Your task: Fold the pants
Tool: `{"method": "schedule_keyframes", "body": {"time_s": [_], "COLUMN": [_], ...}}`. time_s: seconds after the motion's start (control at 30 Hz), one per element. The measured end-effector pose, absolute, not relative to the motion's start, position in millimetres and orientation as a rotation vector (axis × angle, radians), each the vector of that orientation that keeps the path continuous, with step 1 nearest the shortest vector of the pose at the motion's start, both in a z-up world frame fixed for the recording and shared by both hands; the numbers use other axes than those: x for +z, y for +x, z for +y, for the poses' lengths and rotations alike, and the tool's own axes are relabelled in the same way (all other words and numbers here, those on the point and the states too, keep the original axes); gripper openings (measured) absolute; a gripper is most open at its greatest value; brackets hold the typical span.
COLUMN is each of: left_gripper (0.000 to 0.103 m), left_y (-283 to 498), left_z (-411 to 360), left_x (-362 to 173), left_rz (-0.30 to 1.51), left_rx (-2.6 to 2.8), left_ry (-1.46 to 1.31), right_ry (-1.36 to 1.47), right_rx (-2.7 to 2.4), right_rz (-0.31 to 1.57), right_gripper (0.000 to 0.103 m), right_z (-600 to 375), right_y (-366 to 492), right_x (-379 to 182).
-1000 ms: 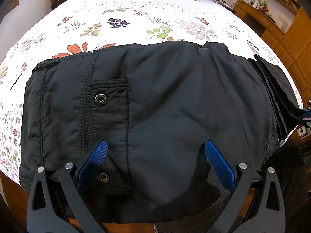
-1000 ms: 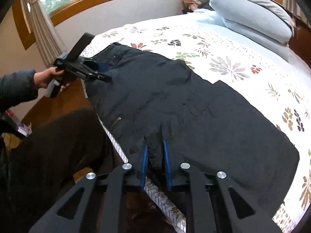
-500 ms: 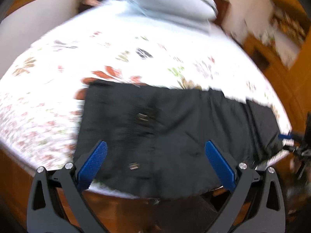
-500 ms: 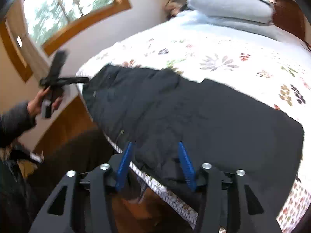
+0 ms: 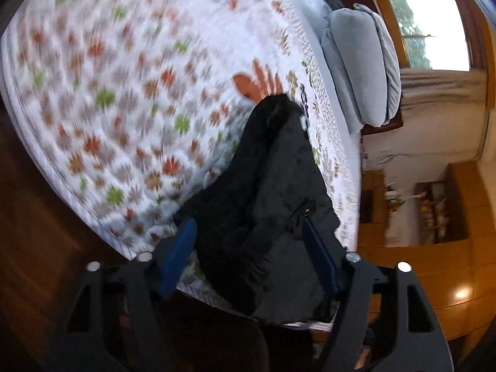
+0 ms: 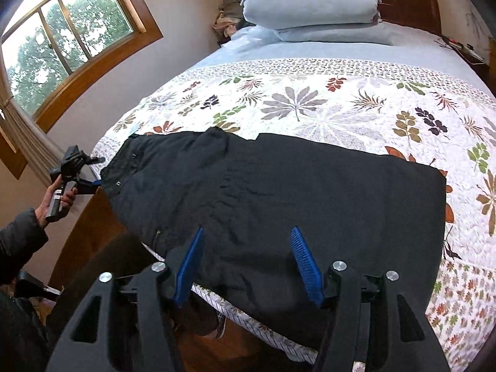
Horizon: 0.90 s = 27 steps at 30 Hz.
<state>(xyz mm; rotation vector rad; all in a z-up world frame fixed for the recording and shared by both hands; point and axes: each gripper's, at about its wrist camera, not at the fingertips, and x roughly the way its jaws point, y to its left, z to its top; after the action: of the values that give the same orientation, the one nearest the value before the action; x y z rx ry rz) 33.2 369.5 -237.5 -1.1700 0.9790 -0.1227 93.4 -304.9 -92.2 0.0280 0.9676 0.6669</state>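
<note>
Black pants (image 6: 279, 186) lie folded lengthwise across the near edge of the bed, waistband end at the left. My right gripper (image 6: 246, 263) is open and empty, its blue fingers spread just above the pants' near edge. My left gripper (image 5: 248, 248) is open, rolled sideways, at the waistband end of the pants (image 5: 272, 186), with cloth between its spread fingers; the view is blurred. In the right wrist view the left gripper (image 6: 93, 178) sits at the bed's left corner, held by a hand.
The bed has a floral quilt (image 6: 341, 105) and grey pillows (image 6: 310, 3) at the head. A wooden bed frame (image 6: 90, 232) runs below the near edge. A window (image 6: 62, 37) is at the left, wooden cabinets (image 5: 449, 210) beyond the bed.
My right gripper has opened and let go of the pants' near edge, pulling back a little. My left gripper has swung round to the waistband end and rolled sideways, still open.
</note>
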Motion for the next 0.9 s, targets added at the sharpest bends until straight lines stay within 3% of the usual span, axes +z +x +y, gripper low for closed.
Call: {"method": "schedule_keyframes", "body": {"time_s": [0.17,0.37,0.5,0.53,0.6,0.63,0.67,0.77,0.9], "left_gripper": [0.088,0.092,0.095,0.092,0.069,0.051,0.045,0.033,0.025], "left_y": [33,41,50,51,52,53,53,59,66], "left_z": [360,340,330,329,322,320,317,310,307], "left_x": [-254,-287,-279,-276,-265,-261,-258,-258,-262], "left_rz": [0.97,0.97,0.914,0.895,0.868,0.86,0.849,0.856,0.856], "left_rx": [-0.171,-0.234,-0.251,-0.27,-0.296,-0.31,-0.327,-0.321,-0.312], "left_ry": [-1.198,-1.311,-1.297,-1.3,-1.261,-1.24,-1.222,-1.187,-1.213], "right_ry": [-0.028,-0.071,-0.09,-0.101,-0.106,-0.105,-0.102,-0.081,-0.07], "right_rx": [0.676,0.716,0.737,0.744,0.745,0.742,0.741,0.732,0.736], "right_rz": [0.995,0.997,0.996,0.994,0.999,1.003,1.005,1.013,1.009], "right_gripper": [0.06,0.06,0.06,0.06,0.062,0.064,0.064,0.064,0.064], "right_z": [-285,-259,-247,-245,-244,-244,-245,-248,-251], "right_y": [97,97,95,93,93,93,93,93,90], "right_x": [-95,-94,-92,-91,-91,-92,-92,-95,-94]}}
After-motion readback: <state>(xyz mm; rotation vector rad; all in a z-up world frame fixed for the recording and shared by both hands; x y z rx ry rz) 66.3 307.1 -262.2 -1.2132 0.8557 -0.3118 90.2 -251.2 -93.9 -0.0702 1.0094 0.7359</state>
